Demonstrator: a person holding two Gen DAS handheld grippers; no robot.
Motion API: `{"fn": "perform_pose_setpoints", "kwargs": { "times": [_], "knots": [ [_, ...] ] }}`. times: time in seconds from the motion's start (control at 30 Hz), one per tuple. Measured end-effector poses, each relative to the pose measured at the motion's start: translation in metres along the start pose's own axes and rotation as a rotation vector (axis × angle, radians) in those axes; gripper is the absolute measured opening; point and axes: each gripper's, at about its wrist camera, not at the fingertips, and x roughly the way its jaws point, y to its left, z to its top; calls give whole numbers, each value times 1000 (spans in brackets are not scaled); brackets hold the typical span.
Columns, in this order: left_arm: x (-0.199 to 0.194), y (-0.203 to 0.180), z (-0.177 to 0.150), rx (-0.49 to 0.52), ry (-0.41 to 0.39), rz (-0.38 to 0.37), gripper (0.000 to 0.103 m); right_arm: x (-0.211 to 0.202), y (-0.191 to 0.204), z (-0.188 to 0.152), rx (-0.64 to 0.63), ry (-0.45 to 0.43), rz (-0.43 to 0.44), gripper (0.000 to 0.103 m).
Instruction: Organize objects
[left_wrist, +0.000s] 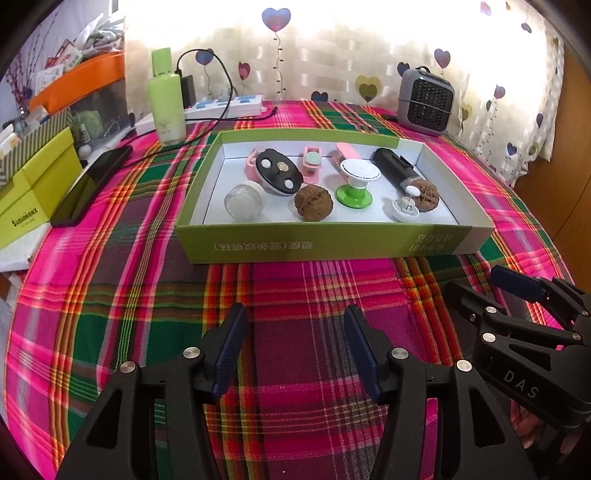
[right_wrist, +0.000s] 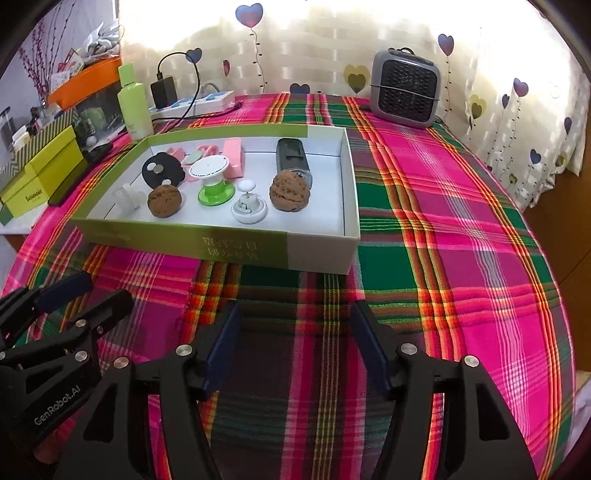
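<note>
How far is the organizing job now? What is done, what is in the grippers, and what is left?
Done, it seems: the small items, among them two walnuts, a clear jar and a green-based stand, all lie inside the green box. In hand: nothing; the left gripper and right gripper are open over the plaid cloth. Left: no loose small item shows on the cloth in front of the box.

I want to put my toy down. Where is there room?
Free: the plaid tablecloth between the shallow green-and-white cardboard box and the grey fan heater, and in front of the box. Crowded: inside the box, and the table's left edge.
</note>
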Motion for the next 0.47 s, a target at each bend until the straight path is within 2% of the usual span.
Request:
{"fn": "perform_pose_setpoints", "kwargs": {
  "times": [0.47],
  "knots": [
    [1, -1, 0, -1, 0, -1, 54, 0, -1, 0, 1, 0, 3, 64]
  ]
}}
